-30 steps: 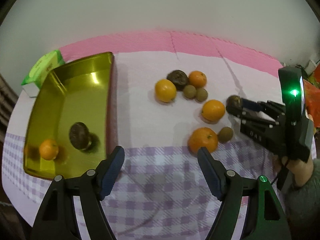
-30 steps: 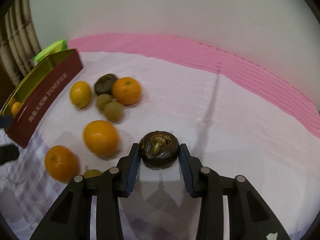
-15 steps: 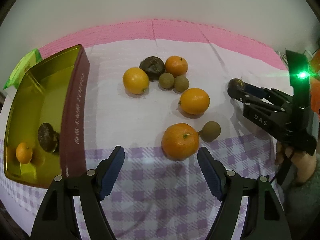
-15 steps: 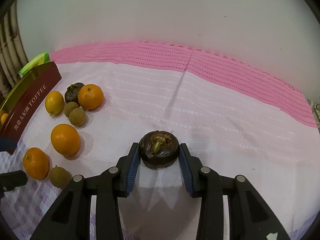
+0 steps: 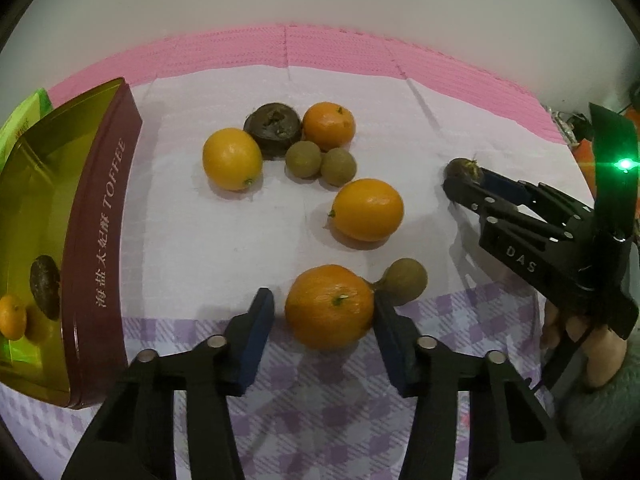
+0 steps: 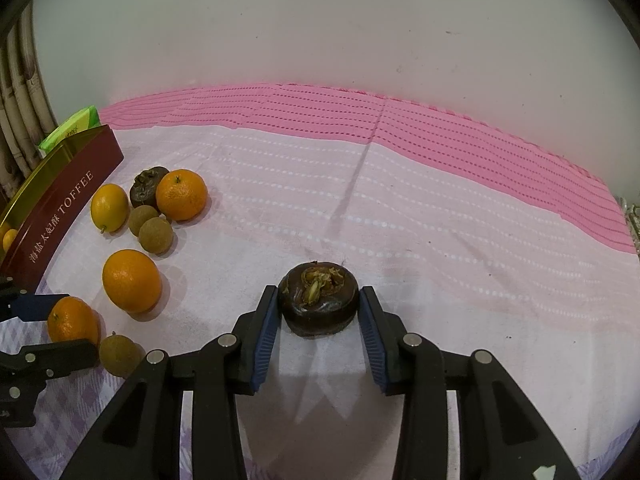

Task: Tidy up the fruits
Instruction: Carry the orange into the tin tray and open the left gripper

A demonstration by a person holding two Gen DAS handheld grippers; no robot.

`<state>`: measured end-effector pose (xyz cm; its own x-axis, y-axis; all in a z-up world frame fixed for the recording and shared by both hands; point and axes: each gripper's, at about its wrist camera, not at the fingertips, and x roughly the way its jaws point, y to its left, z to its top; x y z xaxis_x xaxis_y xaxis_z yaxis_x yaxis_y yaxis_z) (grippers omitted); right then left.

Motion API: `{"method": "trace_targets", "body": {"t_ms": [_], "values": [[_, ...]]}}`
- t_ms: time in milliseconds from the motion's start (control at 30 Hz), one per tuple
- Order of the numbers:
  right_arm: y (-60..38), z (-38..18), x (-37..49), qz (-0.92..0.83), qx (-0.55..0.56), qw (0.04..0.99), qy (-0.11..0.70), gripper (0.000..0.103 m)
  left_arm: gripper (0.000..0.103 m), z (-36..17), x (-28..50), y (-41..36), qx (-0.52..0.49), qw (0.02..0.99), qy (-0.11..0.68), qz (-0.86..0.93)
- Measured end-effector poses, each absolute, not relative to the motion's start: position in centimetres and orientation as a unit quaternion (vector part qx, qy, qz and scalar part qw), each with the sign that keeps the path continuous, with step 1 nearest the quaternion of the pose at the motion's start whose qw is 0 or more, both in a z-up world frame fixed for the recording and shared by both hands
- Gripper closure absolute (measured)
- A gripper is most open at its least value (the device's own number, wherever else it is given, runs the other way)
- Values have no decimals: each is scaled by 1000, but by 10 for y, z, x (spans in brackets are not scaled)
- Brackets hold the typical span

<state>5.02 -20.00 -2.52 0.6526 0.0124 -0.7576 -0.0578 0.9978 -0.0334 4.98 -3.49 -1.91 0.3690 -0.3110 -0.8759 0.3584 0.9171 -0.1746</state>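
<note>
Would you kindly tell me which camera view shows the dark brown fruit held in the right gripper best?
The right wrist view: the dark brown fruit sits centred between the right gripper pads, its dried calyx showing. The left wrist view shows only a small sliver of it, far right, behind the finger.

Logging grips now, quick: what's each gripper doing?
Left gripper: closing around an orange, one pad not yet touching.
Right gripper: shut on a dark fruit.

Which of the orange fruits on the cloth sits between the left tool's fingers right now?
The mandarin nearest the camera, touching a small brown fruit. The closing left tool brackets it; the other three lie farther back.
</note>
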Motion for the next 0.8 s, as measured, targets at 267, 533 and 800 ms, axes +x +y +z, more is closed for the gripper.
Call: {"method": "trace_targets", "body": {"t_ms": [267, 533, 800], "values": [[-199, -25, 51, 19, -28, 909, 416, 65, 60, -17, 44, -34, 23, 829, 520, -206], [-199, -25, 50, 19, -27, 909, 416, 65, 60, -7, 37, -15, 16, 836, 515, -187], [-199, -26, 51, 19, -27, 909, 416, 65, 60, 21, 43, 9, 10, 858, 484, -171]]}}
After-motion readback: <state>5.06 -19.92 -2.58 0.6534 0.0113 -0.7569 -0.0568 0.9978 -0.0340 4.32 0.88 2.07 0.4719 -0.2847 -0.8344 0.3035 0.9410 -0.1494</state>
